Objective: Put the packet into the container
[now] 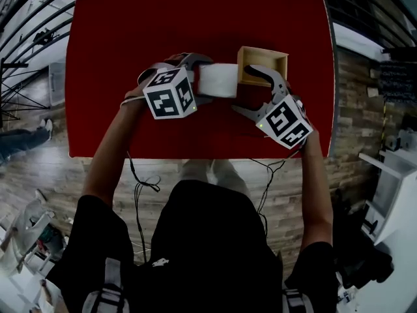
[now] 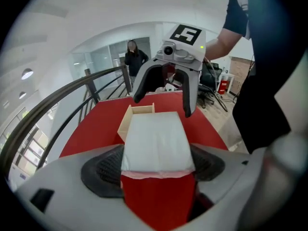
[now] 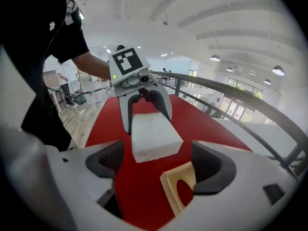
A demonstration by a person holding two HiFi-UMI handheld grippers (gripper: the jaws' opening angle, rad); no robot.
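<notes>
A white packet (image 1: 218, 80) hangs over the red table (image 1: 130, 44), with my left gripper (image 1: 207, 80) shut on its left end. In the left gripper view both pads press the packet (image 2: 156, 141) at its sides, around my left gripper's (image 2: 156, 162) middle. The open wooden container (image 1: 262, 66) stands just right of the packet; its near wall (image 2: 137, 117) shows beyond the packet's far end. My right gripper (image 1: 244, 90) stands open at the packet's right end, holding nothing. From its own view, the right gripper (image 3: 159, 165) faces the packet (image 3: 154, 136), with a container corner (image 3: 180, 191) below its right pad.
The table's front edge (image 1: 195, 156) lies close to the person's body. A dark railing (image 2: 72, 95) runs behind the table, and a person (image 2: 134, 57) stands far off. Wooden floor (image 1: 358, 109) surrounds the table.
</notes>
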